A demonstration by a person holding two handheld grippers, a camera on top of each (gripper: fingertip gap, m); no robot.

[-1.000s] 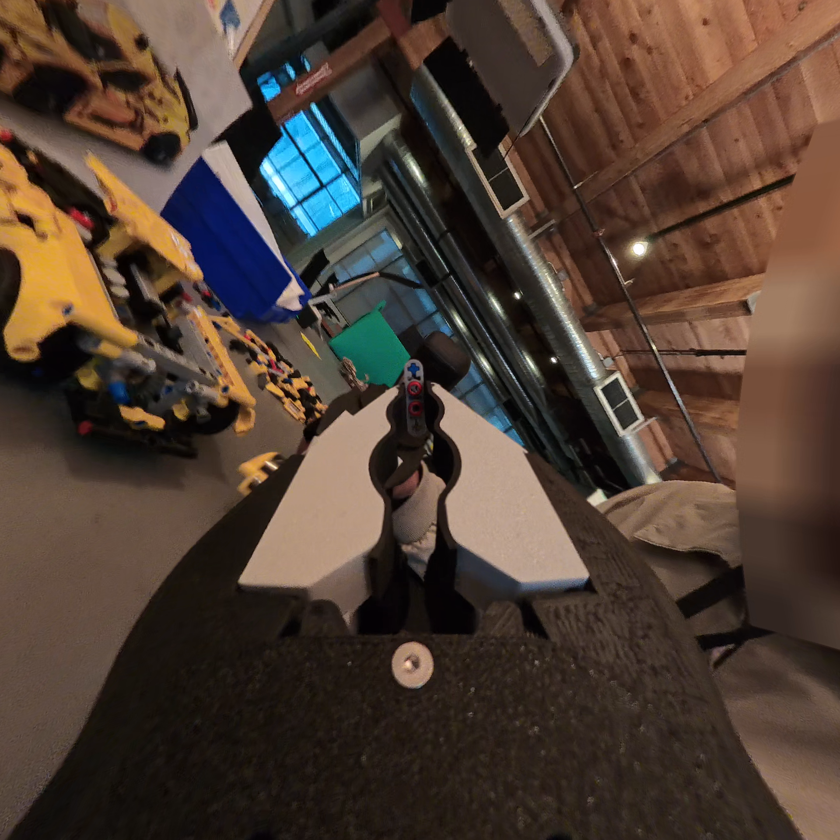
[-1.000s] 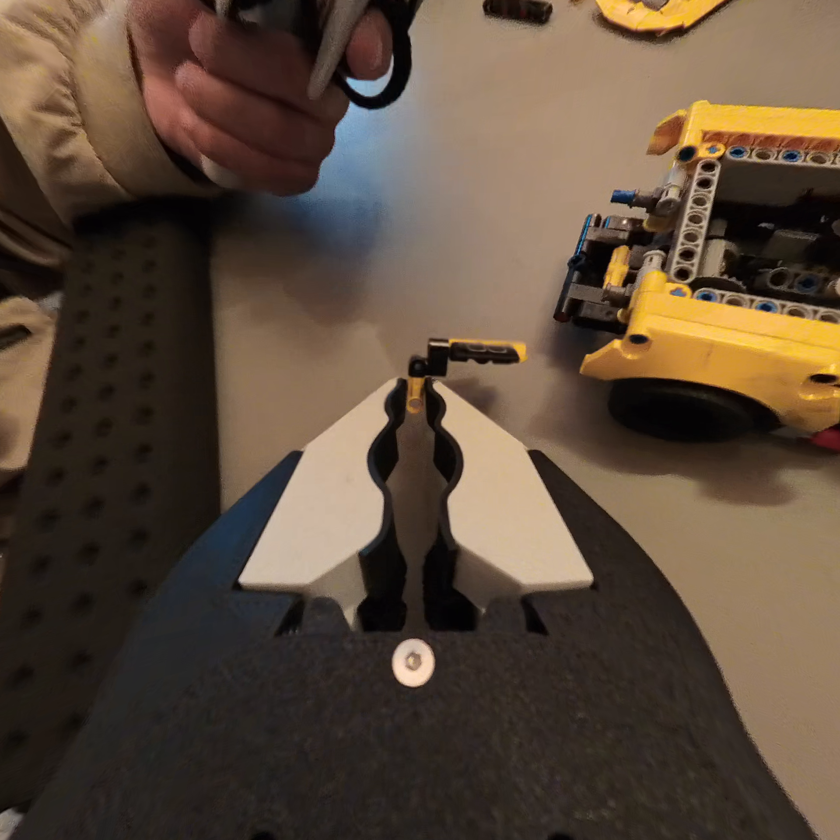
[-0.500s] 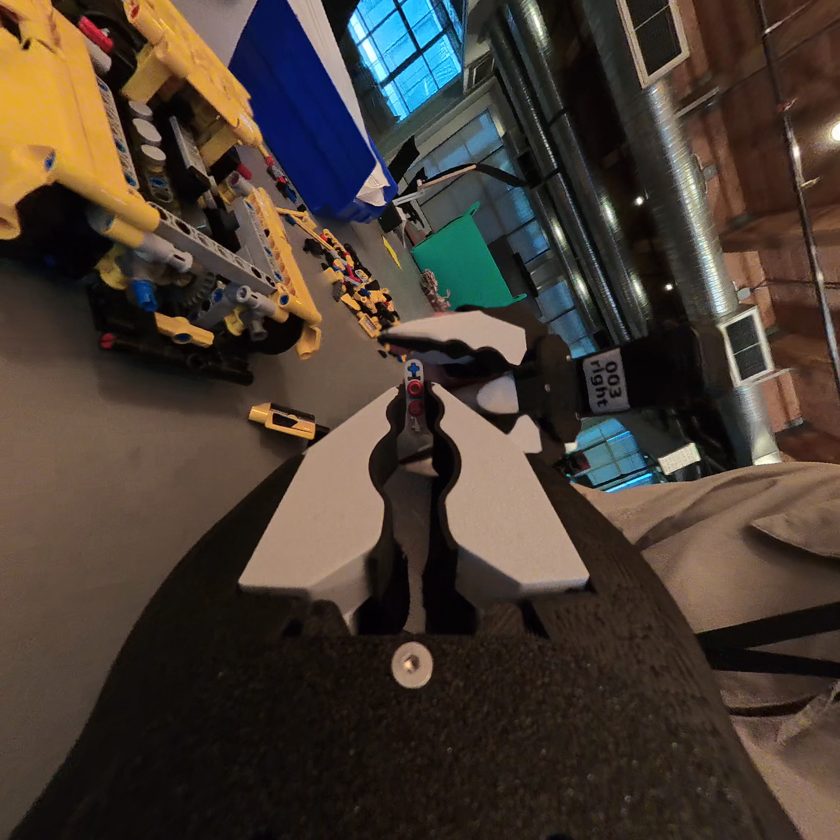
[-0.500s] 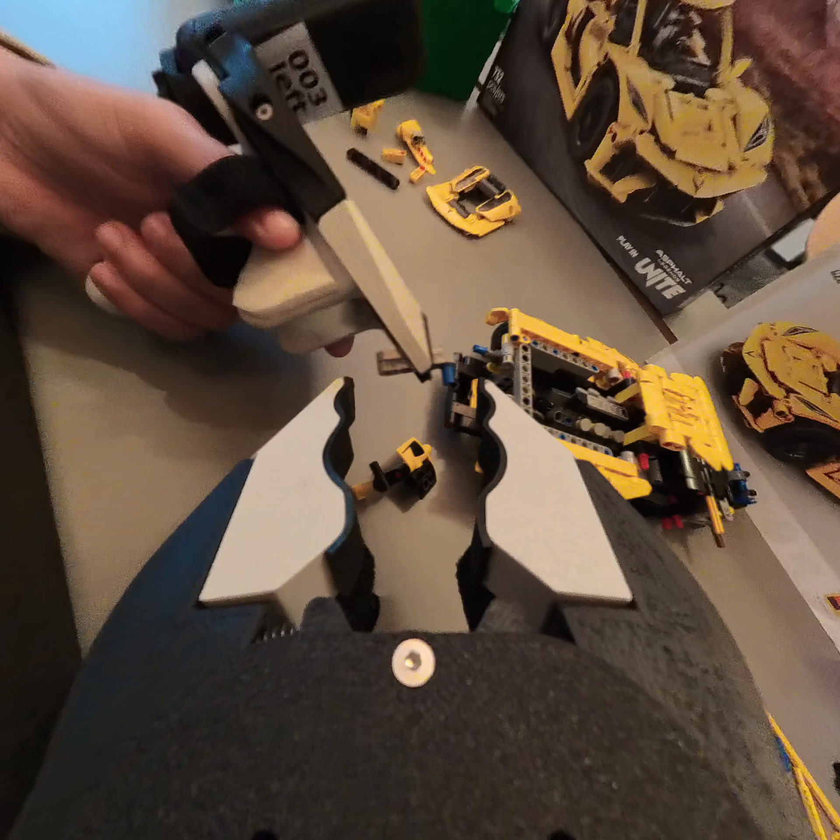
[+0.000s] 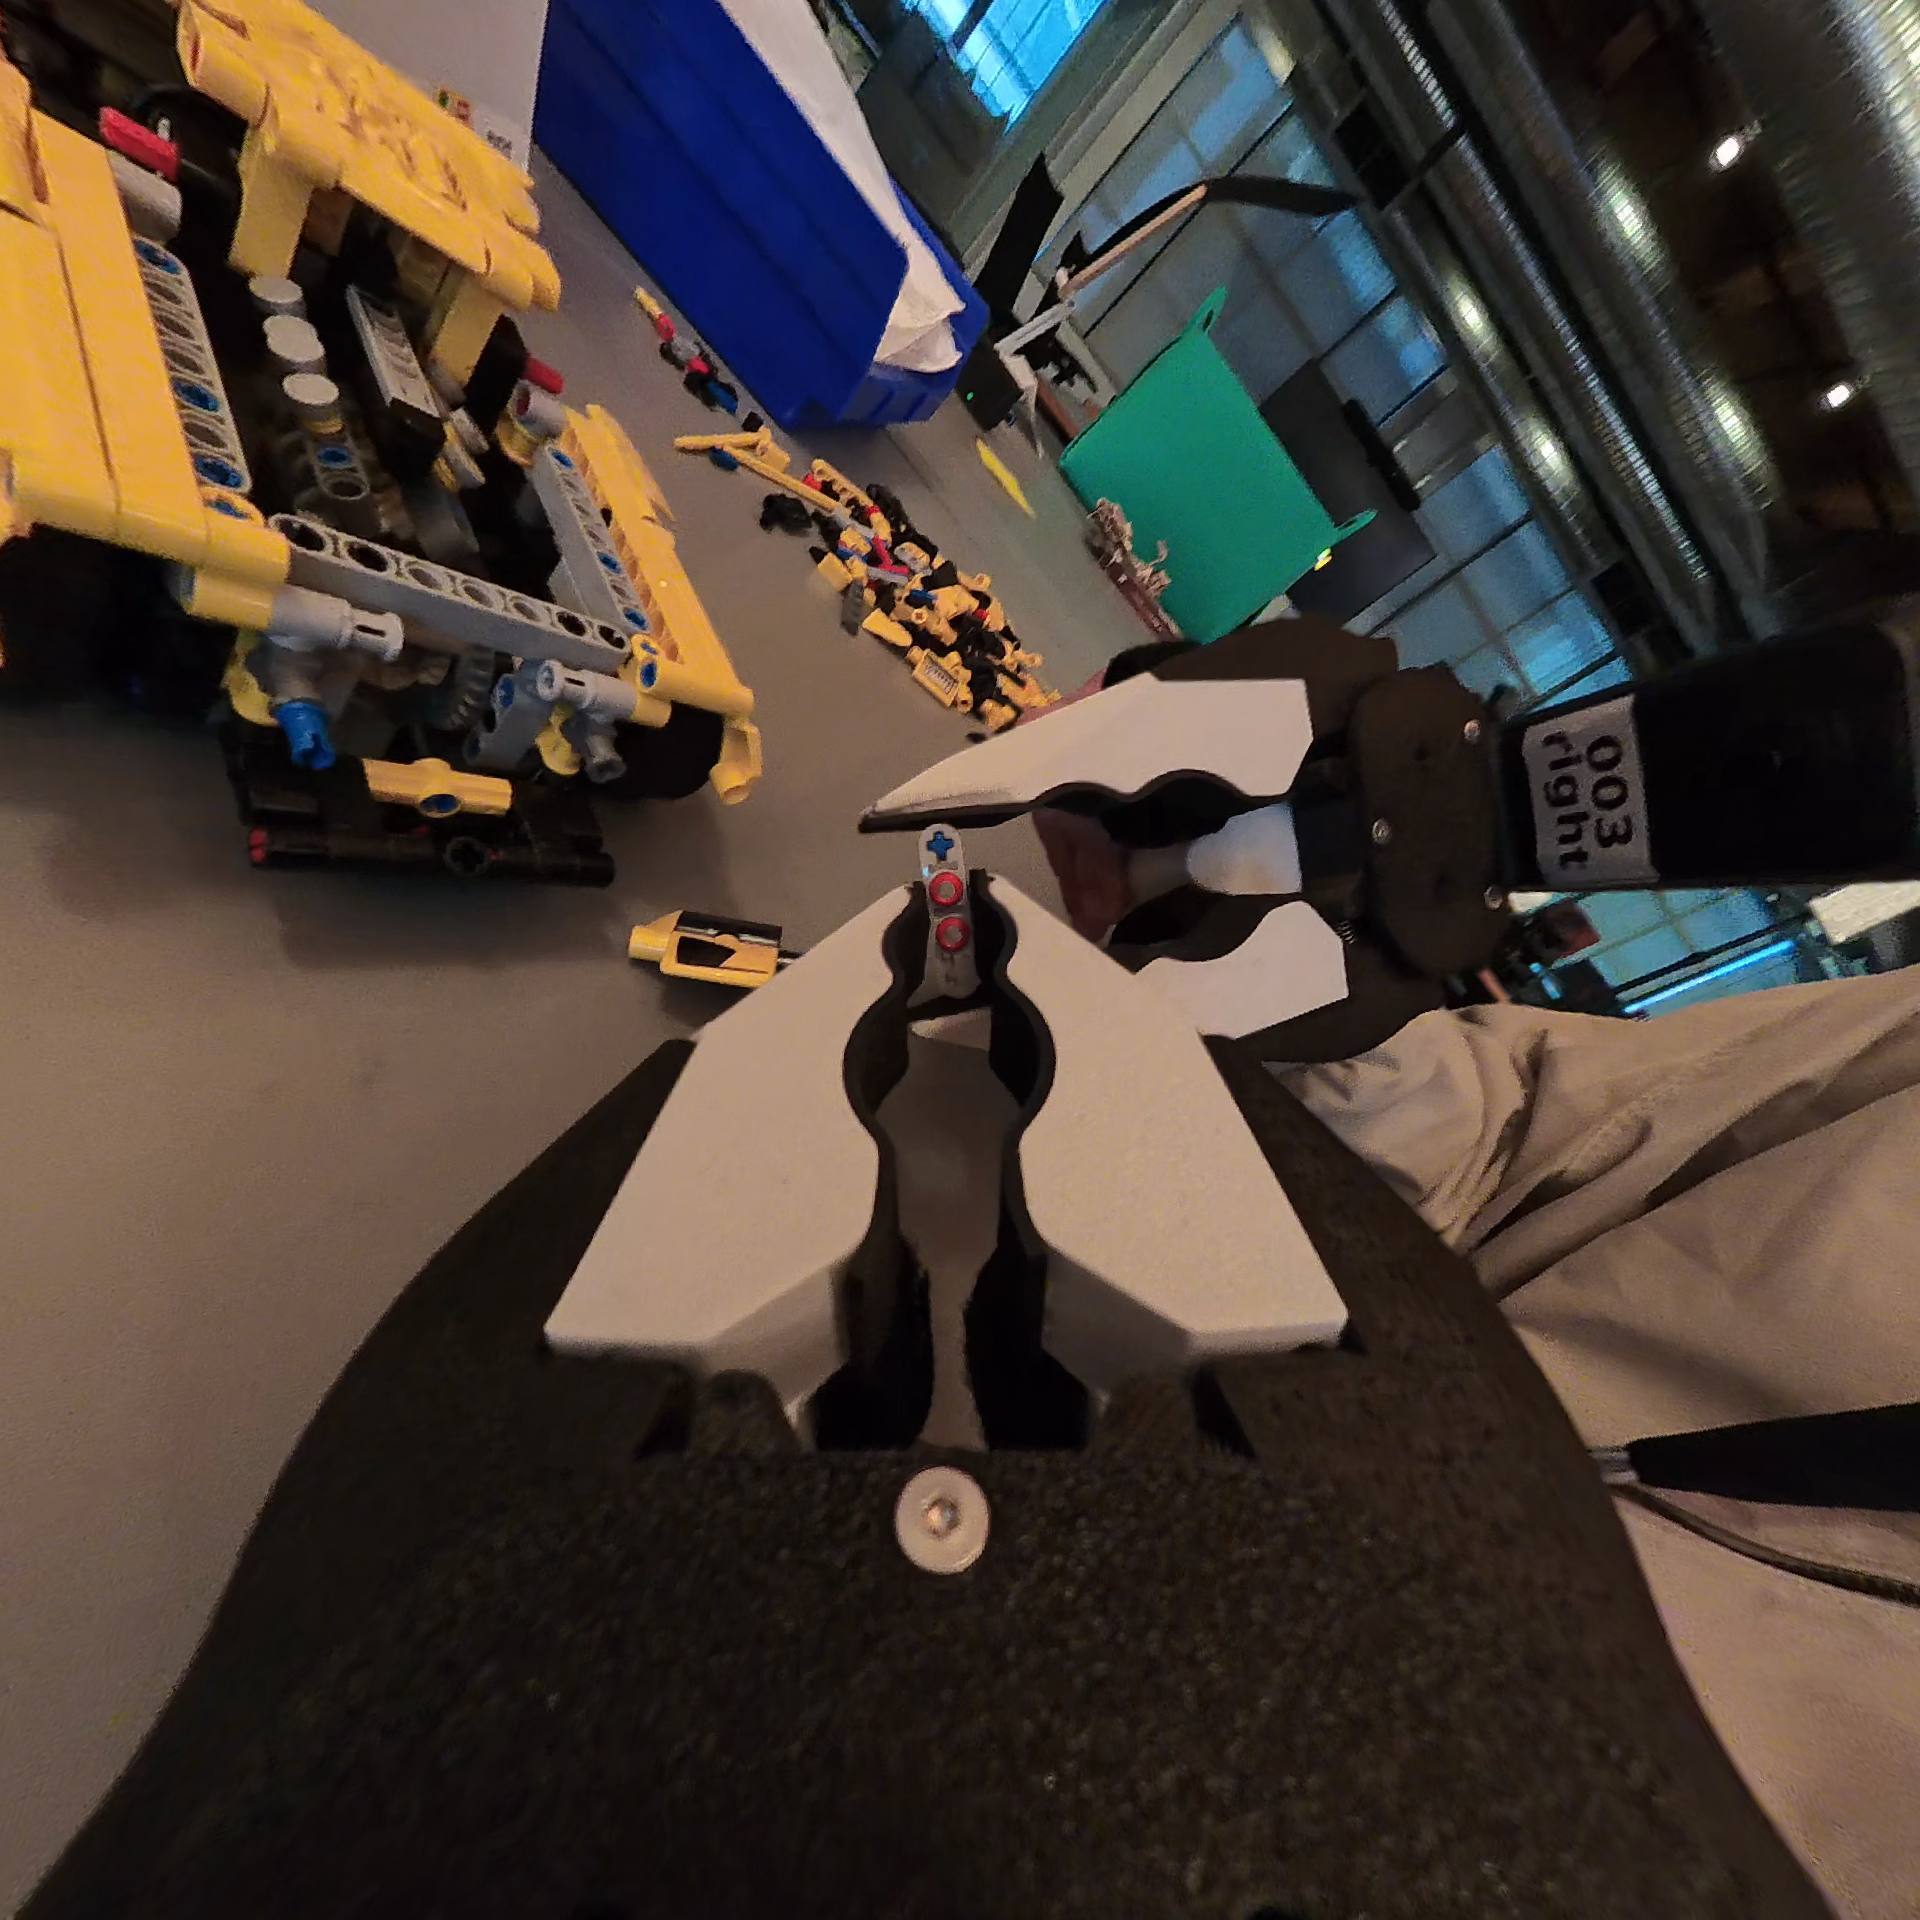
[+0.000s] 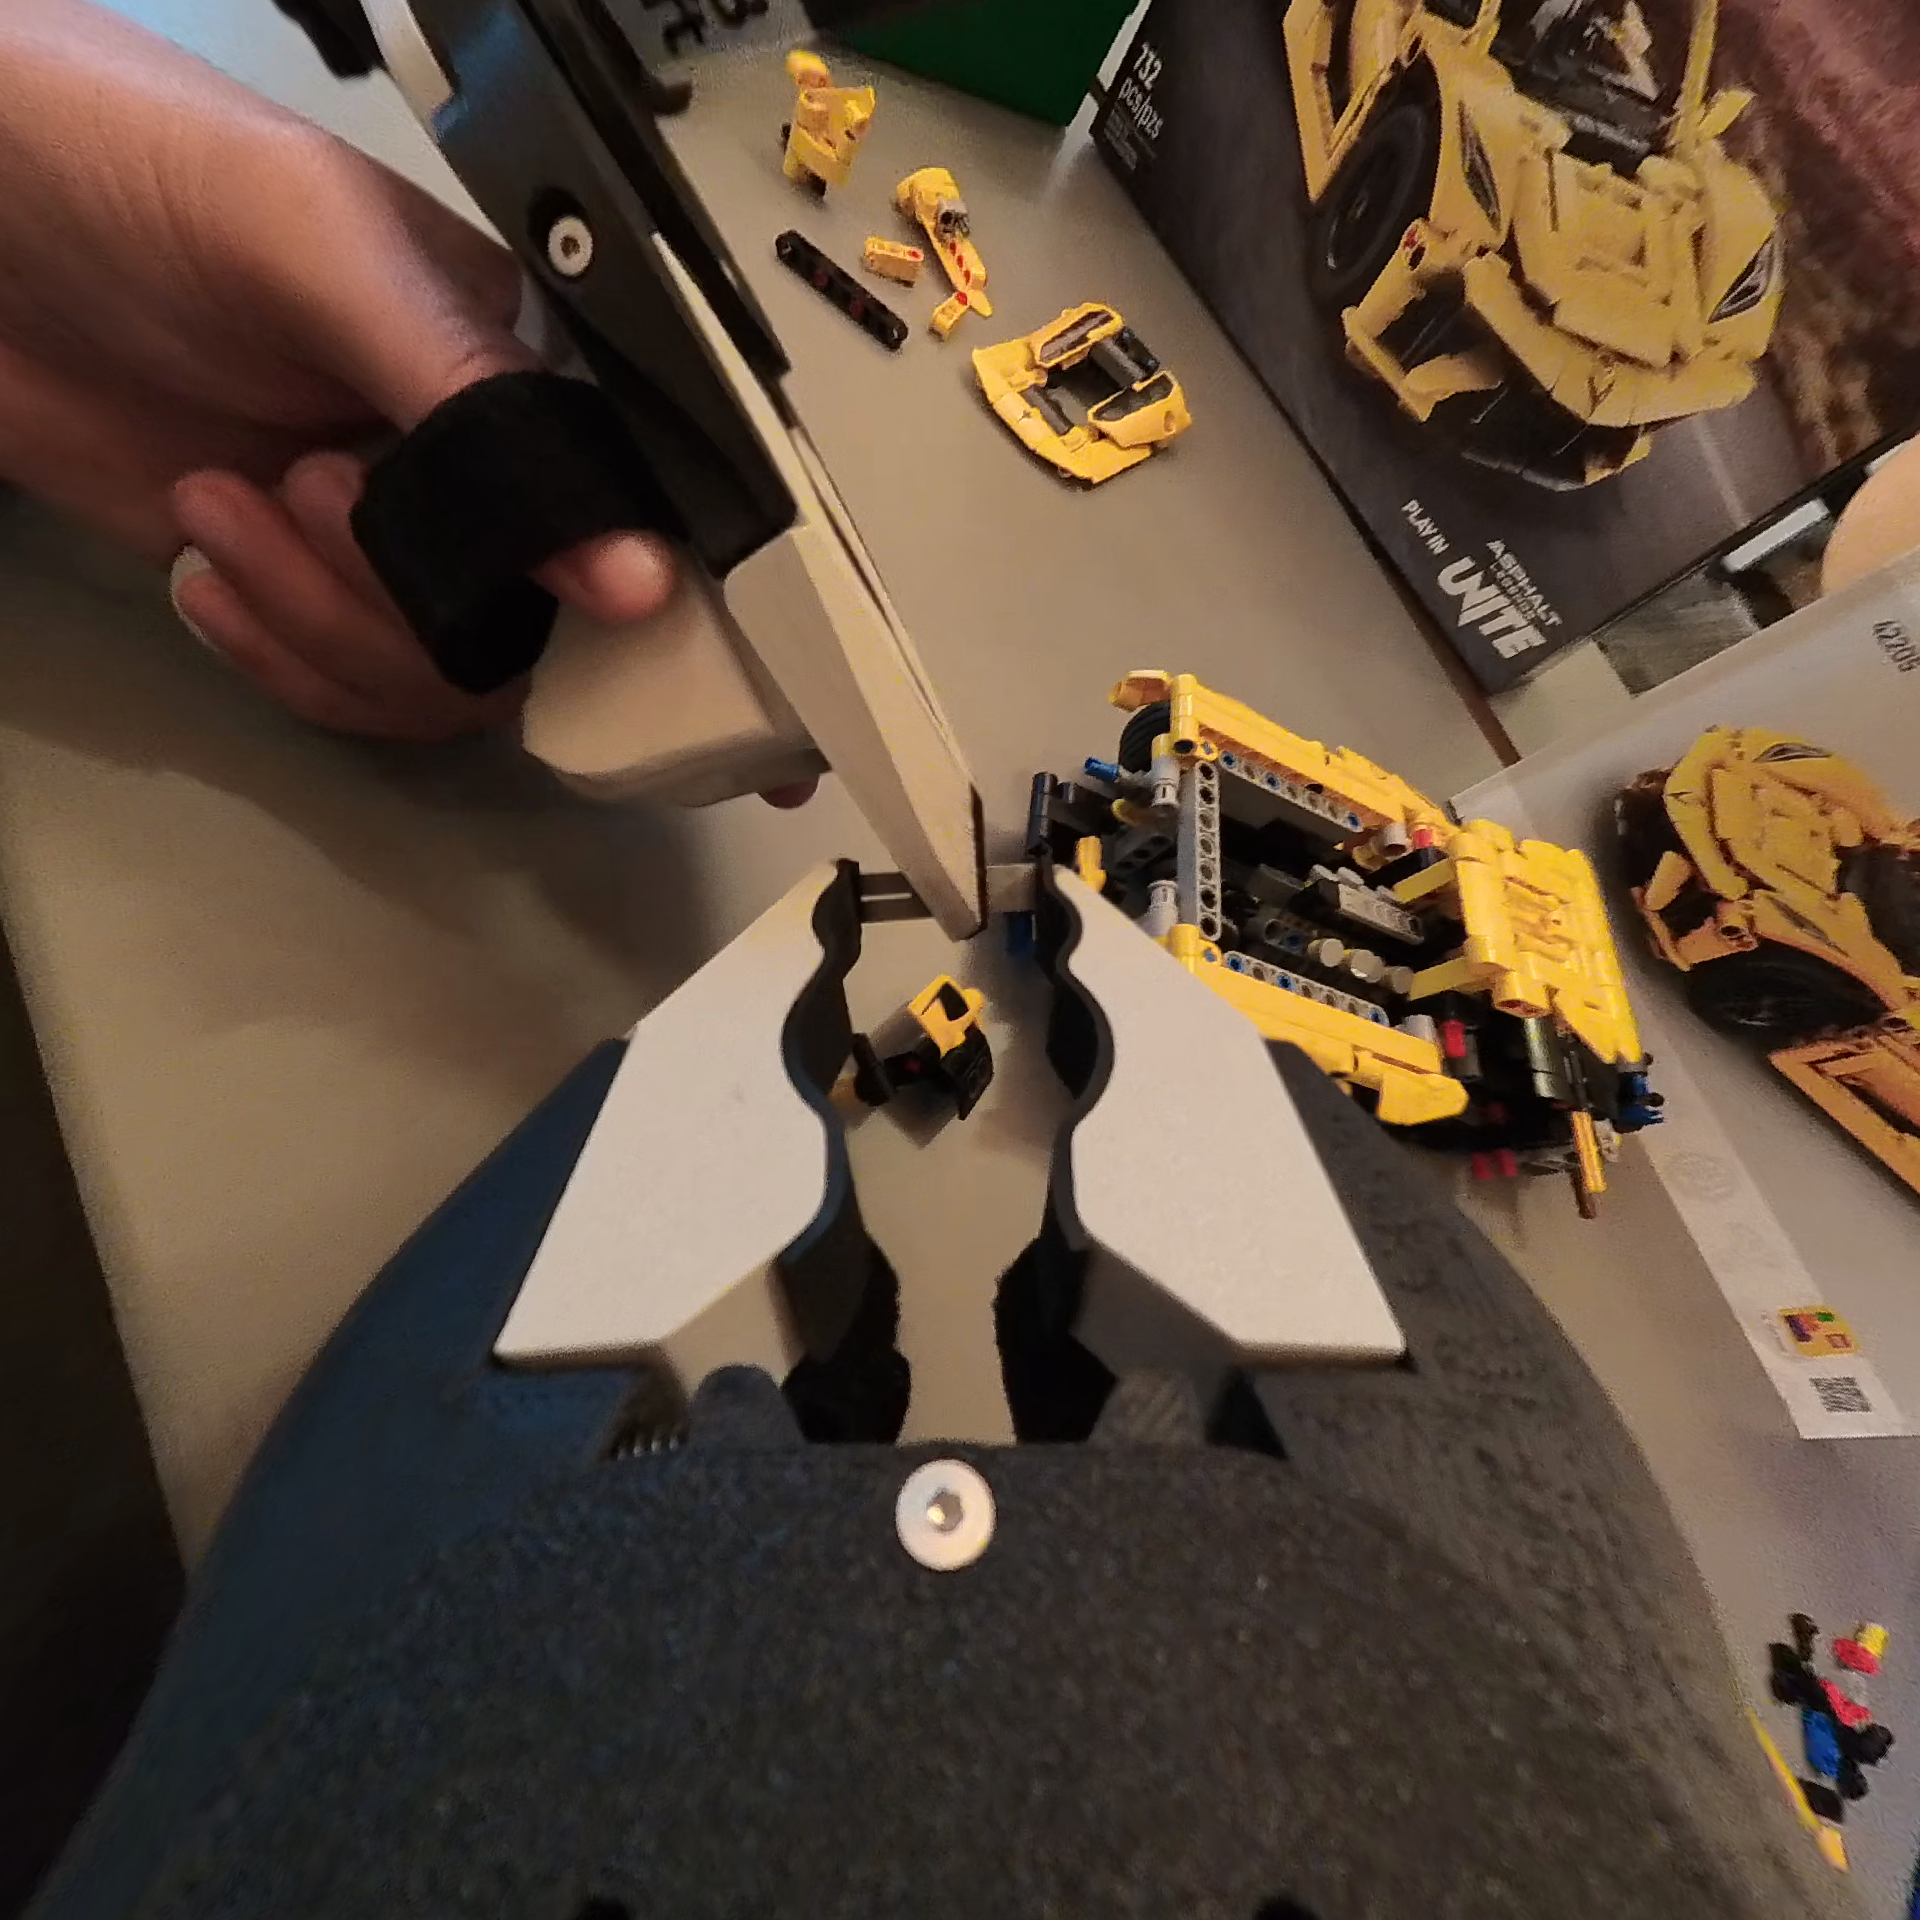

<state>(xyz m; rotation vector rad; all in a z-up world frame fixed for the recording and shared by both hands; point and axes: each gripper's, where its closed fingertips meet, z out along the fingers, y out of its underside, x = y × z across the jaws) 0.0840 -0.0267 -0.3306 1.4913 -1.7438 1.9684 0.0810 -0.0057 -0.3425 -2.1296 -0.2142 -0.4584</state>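
Observation:
My left gripper [image 5: 943,896] is shut on a small grey beam [image 5: 945,914] with two red pins and a blue cross hole, held above the grey table [image 5: 312,1091]. My right gripper [image 6: 945,891] is open; its fingertips stand either side of the beam's ends [image 6: 883,896], close to them. The left gripper's fingers [image 6: 873,727] come in from above between my right fingertips. In the left wrist view the right gripper's upper finger [image 5: 1091,748] lies just over the beam. A small yellow-and-black piece [image 6: 935,1049] lies on the table below, and also shows in the left wrist view [image 5: 707,945].
A partly built yellow car model [image 6: 1351,935] [image 5: 312,520] stands just beyond the grippers. A box with a car picture [image 6: 1558,260], a booklet [image 6: 1766,935], a yellow subassembly [image 6: 1081,395], loose parts [image 5: 935,634] and a blue bin [image 5: 727,208] lie around. A hand [image 6: 260,416] holds the left gripper. Both grippers' tips are roughly 5 centimeters from the small yellow-and-black piece [image 6: 935,1049].
My right gripper let go of the yellow-and-black piece, opened, and moved up around the beam in the left gripper. The left gripper tilted down toward the table, still shut on the beam.

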